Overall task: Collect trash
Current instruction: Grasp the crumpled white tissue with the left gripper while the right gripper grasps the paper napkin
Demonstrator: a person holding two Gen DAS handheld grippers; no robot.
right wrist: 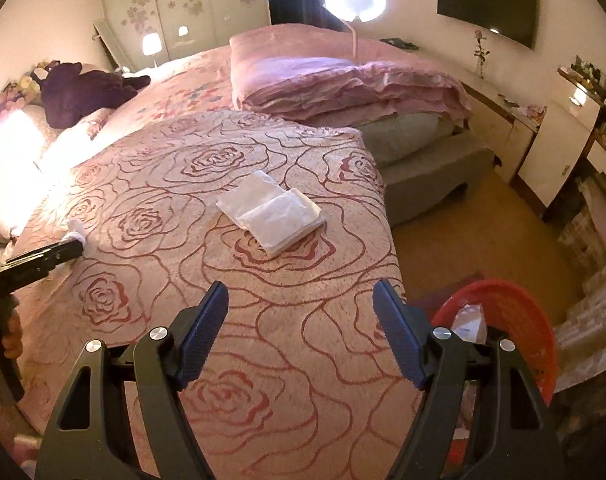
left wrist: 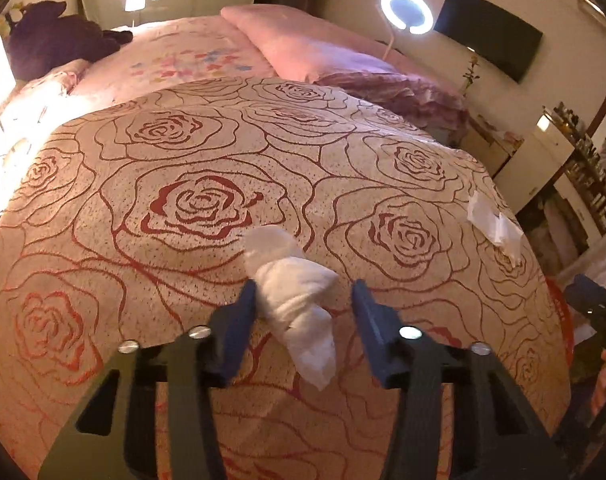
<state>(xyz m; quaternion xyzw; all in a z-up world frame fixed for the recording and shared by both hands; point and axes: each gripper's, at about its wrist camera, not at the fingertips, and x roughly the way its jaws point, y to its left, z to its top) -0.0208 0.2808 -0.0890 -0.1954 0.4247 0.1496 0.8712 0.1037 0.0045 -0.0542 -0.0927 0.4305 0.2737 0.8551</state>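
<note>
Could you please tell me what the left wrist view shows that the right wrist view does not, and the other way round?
Only the left wrist view shows the crumpled tissue up close, lying between the open left tongs.

Only the right wrist view shows the floor beside the bed and the inside of the red basket, with paper already in it.

Both show the rose-patterned bedspread, the flat white wrapper, the ring light and the wall TV.
</note>
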